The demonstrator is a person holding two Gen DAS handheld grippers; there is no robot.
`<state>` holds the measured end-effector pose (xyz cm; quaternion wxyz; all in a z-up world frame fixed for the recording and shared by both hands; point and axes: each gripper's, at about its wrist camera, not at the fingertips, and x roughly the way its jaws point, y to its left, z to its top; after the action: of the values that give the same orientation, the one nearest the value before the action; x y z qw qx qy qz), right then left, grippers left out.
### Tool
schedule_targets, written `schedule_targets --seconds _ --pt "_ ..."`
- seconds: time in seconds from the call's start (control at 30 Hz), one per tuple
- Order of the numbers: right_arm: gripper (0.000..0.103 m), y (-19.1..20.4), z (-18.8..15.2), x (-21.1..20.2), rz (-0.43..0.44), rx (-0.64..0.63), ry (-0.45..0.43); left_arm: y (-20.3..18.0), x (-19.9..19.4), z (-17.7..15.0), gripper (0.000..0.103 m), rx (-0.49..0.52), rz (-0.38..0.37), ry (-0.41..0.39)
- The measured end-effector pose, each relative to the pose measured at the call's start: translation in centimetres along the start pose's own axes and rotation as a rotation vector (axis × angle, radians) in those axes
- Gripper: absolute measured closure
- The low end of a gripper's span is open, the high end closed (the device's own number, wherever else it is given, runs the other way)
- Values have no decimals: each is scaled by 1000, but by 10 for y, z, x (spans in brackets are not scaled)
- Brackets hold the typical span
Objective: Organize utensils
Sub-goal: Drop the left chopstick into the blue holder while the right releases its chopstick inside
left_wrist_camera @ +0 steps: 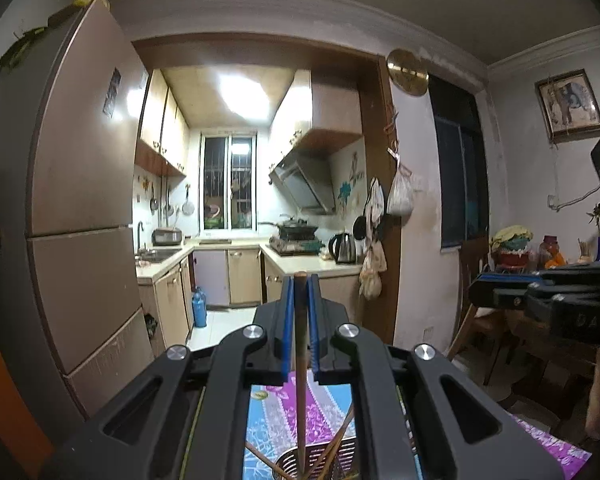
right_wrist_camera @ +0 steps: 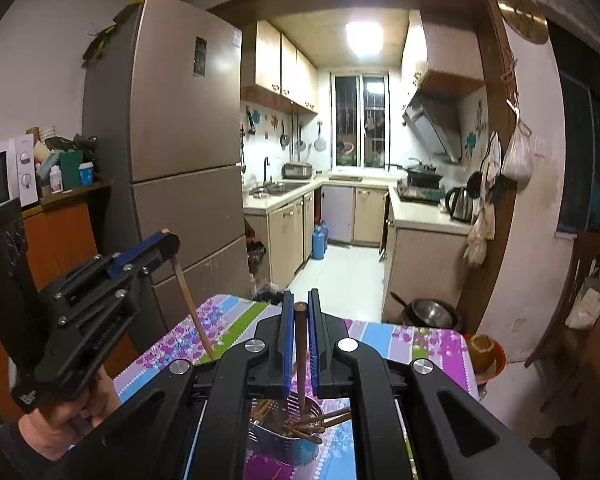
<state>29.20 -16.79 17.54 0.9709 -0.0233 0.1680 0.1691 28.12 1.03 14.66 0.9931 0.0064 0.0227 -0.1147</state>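
Two tools each pinch one chopstick: the left tool (left_wrist_camera: 300, 280) holds a chopstick (left_wrist_camera: 300, 360), and the right tool (right_wrist_camera: 300, 300) holds another stick (right_wrist_camera: 301, 352). One holder (right_wrist_camera: 288, 436) with more sticks than can be counted stands on the surface (right_wrist_camera: 420, 340).

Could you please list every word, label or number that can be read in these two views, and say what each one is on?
"DAS": raised letters, faint, on the black body of the right tongs, seen from the left wrist.
Sticker on the fridge: too small to read.
Labels on the bottles beside the microwave: blurred.
Raised marking on the body of the left tongs: illegible.
Framed picture on the wall: no legible text.
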Motion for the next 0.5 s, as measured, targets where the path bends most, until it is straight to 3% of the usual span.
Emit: schedule_targets --seconds 0.5 --pt "95 -14 -29 40 11 35 73 4 37 -35 95 -21 3 81"
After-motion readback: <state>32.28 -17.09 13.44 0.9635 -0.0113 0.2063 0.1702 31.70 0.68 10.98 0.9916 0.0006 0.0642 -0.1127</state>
